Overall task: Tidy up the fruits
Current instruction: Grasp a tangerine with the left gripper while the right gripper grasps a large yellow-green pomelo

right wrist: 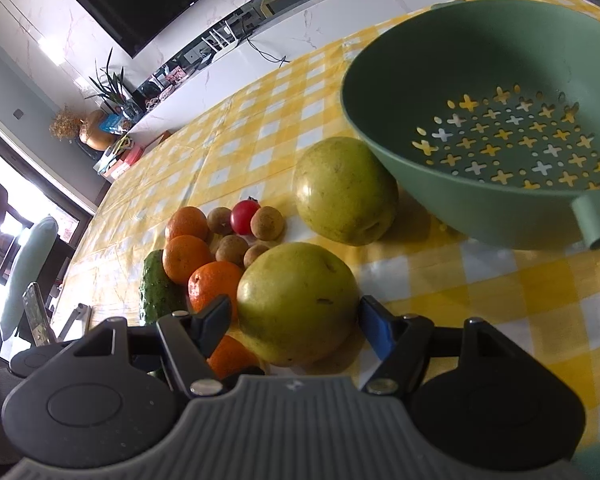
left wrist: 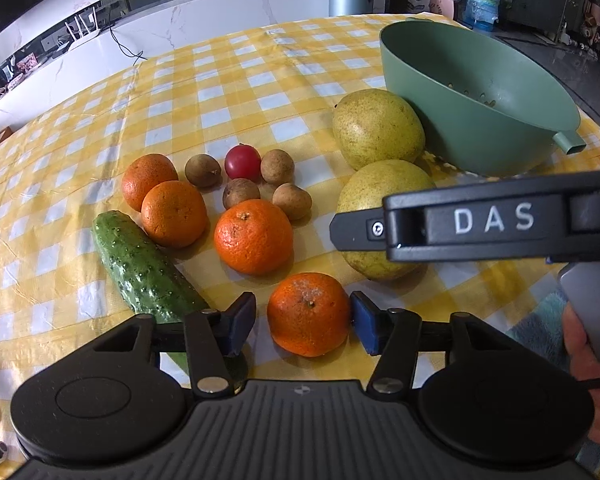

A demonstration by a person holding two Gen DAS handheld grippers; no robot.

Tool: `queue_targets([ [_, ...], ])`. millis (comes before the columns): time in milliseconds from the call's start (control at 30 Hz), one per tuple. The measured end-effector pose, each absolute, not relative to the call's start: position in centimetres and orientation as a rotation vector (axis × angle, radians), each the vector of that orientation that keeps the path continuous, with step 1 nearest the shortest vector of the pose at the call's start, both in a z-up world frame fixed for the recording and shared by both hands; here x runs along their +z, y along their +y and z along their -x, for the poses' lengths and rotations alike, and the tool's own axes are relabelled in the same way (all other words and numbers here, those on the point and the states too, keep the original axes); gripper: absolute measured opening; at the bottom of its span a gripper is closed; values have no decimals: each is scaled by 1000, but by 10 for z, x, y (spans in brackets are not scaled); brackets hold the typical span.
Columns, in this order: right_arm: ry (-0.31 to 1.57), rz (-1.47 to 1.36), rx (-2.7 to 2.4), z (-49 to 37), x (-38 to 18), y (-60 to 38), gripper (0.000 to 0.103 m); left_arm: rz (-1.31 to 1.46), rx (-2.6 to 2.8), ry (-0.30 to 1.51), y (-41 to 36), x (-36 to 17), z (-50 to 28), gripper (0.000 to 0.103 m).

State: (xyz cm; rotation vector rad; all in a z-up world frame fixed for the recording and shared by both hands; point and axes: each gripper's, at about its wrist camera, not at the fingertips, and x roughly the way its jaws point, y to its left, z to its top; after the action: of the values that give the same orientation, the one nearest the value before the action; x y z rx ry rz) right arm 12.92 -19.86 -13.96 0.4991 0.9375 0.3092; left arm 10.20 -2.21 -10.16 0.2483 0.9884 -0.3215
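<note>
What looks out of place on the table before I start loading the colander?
Only the cucumber stands out, lying among the fruit beside the oranges. The green colander sits upright and holds nothing. No spills or visible damage.

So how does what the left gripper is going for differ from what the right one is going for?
The left gripper straddles the nearest orange; the right gripper straddles the nearer pear. The orange is small and bright with a pitted skin; the pear is much bigger, yellow-green and speckled. The orange leaves a gap at one finger; the pear nearly fills the span. Both rest on the checked cloth, ungripped.
</note>
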Motion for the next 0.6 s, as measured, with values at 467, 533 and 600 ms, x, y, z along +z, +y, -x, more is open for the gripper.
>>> queue_targets([
  [467, 919, -438, 298, -126, -137, -195, 63, -238, -323, 969, -23, -100, -98, 48],
  [533, 904, -449, 296, -124, -135, -198, 63, -230, -314, 961, -22, -97, -97, 48],
  [600, 876, -448, 301, -120, -131, -200, 63, -221, -307, 952, -21, -94, -94, 48],
])
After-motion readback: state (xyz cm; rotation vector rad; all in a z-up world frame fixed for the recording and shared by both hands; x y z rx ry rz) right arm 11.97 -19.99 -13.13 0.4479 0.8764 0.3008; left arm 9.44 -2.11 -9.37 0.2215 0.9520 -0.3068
